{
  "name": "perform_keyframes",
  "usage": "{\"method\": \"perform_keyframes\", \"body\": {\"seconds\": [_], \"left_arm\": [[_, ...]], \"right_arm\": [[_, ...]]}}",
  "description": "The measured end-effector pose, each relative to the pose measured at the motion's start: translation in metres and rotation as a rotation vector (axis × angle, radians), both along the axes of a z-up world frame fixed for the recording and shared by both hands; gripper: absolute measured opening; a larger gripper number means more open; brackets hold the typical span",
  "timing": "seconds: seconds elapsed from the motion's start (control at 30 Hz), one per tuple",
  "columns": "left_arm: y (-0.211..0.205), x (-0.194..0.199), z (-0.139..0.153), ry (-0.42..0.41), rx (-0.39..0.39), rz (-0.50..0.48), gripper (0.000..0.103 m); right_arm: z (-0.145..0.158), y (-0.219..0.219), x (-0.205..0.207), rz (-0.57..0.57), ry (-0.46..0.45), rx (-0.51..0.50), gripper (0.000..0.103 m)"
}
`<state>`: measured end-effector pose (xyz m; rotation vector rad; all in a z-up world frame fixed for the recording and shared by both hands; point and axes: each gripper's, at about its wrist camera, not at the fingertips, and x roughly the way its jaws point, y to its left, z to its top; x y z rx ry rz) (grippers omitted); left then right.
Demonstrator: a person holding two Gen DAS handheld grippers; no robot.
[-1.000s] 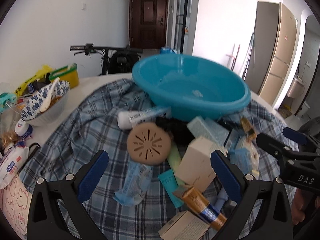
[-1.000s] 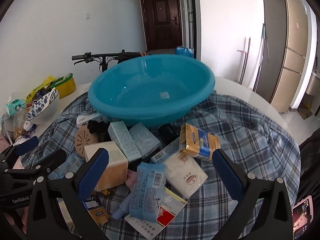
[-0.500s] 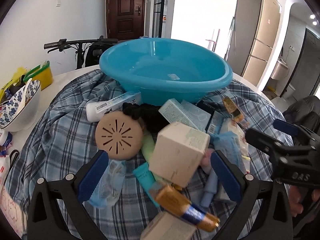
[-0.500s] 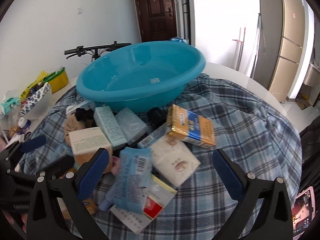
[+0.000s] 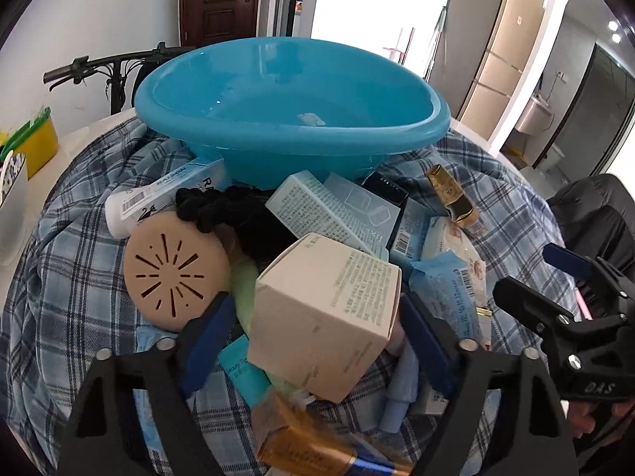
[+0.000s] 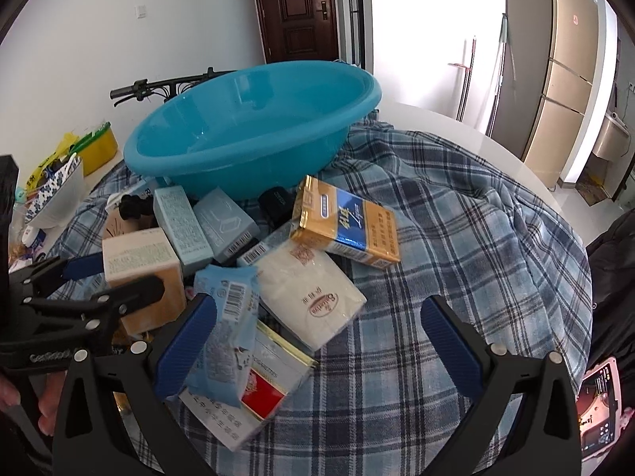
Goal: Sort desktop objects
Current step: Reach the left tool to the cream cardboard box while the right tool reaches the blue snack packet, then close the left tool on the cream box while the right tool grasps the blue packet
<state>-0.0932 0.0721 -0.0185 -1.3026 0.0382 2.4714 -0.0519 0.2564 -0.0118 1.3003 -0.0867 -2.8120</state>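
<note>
A beige carton (image 5: 325, 309) lies tilted on top of a pile of small boxes and packets on a plaid cloth (image 6: 456, 238). My left gripper (image 5: 315, 341) straddles it and its jaws are closing; the left pad (image 5: 206, 341) still stands clear of the carton. The right wrist view shows this gripper (image 6: 123, 277) around the same carton (image 6: 139, 254). My right gripper (image 6: 317, 341) hovers open over the cloth, its left pad beside a blue tissue packet (image 6: 226, 329), nothing gripped. Behind the pile sits an empty blue basin (image 5: 293, 119).
A tan round slotted disc (image 5: 174, 273), a gold-and-blue cigarette pack (image 6: 345, 226) and a white tissue pack (image 6: 309, 293) lie in the pile. A patterned bowl (image 6: 55, 194) and yellow tub (image 5: 35, 146) stand left. Bicycle handlebars (image 5: 99, 65) are behind the table.
My left gripper has moved forward and down onto the beige carton and its jaws have narrowed around it. The right gripper has sunk a little toward the pile.
</note>
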Motion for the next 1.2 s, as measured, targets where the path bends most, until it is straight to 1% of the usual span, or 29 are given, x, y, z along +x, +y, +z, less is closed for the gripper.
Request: {"method": "perform_keyframes", "body": {"seconds": [0.03, 0.07, 0.2, 0.3, 0.33, 0.37, 0.47, 0.5, 0.53, 0.63, 0.7, 0.8, 0.87, 0.9, 0.97, 1.0, 1.07, 1.1, 1.2], "left_arm": [[0.002, 0.000, -0.002, -0.006, -0.001, -0.007, 0.074], [0.003, -0.001, -0.003, -0.013, 0.004, -0.012, 0.071], [0.003, 0.002, -0.004, -0.020, 0.012, -0.033, 0.069], [0.004, 0.006, -0.004, -0.037, 0.038, -0.079, 0.070], [0.005, 0.006, -0.004, -0.040, 0.037, -0.091, 0.075], [0.004, 0.005, -0.004, -0.038, 0.043, -0.092, 0.076], [0.003, -0.002, -0.008, -0.050, 0.055, -0.084, 0.076], [0.003, -0.005, -0.010, -0.057, 0.064, -0.079, 0.074], [0.001, -0.008, -0.012, -0.062, 0.062, -0.075, 0.065], [0.000, -0.011, -0.012, -0.071, 0.073, -0.073, 0.064], [-0.003, -0.009, -0.010, -0.064, 0.074, -0.051, 0.064], [-0.013, -0.005, -0.003, -0.045, 0.077, 0.009, 0.064], [-0.020, 0.001, 0.007, 0.004, 0.022, 0.068, 0.064], [-0.023, 0.005, 0.012, 0.041, -0.024, 0.104, 0.064], [-0.029, 0.011, 0.017, 0.078, -0.061, 0.146, 0.064], [-0.034, 0.013, 0.019, 0.080, -0.058, 0.160, 0.064], [-0.043, 0.016, 0.021, 0.069, -0.029, 0.177, 0.064], [-0.048, 0.019, 0.022, 0.070, -0.023, 0.190, 0.064], [-0.052, 0.024, 0.023, 0.084, -0.051, 0.214, 0.064]], "right_arm": [[-0.001, 0.000, 0.000, -0.001, -0.002, 0.001, 0.103], [-0.001, 0.001, 0.000, -0.003, -0.002, 0.001, 0.103], [-0.002, 0.001, 0.001, -0.002, 0.000, 0.001, 0.103], [-0.003, 0.001, 0.001, -0.002, -0.007, -0.006, 0.103], [-0.004, 0.001, 0.000, -0.002, -0.011, -0.010, 0.103], [-0.005, 0.001, -0.001, -0.002, -0.013, -0.012, 0.103], [-0.005, 0.000, 0.000, 0.002, -0.011, -0.012, 0.103], [-0.004, 0.000, 0.001, 0.004, -0.009, -0.009, 0.103], [-0.003, -0.001, 0.002, 0.006, -0.006, -0.005, 0.103], [-0.001, 0.001, 0.004, 0.003, -0.001, -0.001, 0.103], [-0.001, 0.002, 0.005, 0.004, -0.001, -0.010, 0.103], [-0.003, 0.001, 0.005, 0.025, -0.007, -0.044, 0.103], [-0.004, -0.006, 0.006, 0.052, -0.012, -0.064, 0.103], [-0.005, -0.010, 0.006, 0.067, -0.014, -0.069, 0.103], [-0.006, -0.021, 0.006, 0.088, -0.009, -0.066, 0.101], [-0.006, -0.026, 0.006, 0.095, -0.009, -0.061, 0.101], [-0.009, -0.035, 0.005, 0.099, -0.010, -0.043, 0.093], [-0.011, -0.040, 0.005, 0.100, -0.015, -0.036, 0.092], [-0.018, -0.049, 0.005, 0.118, -0.034, -0.039, 0.092]]}}
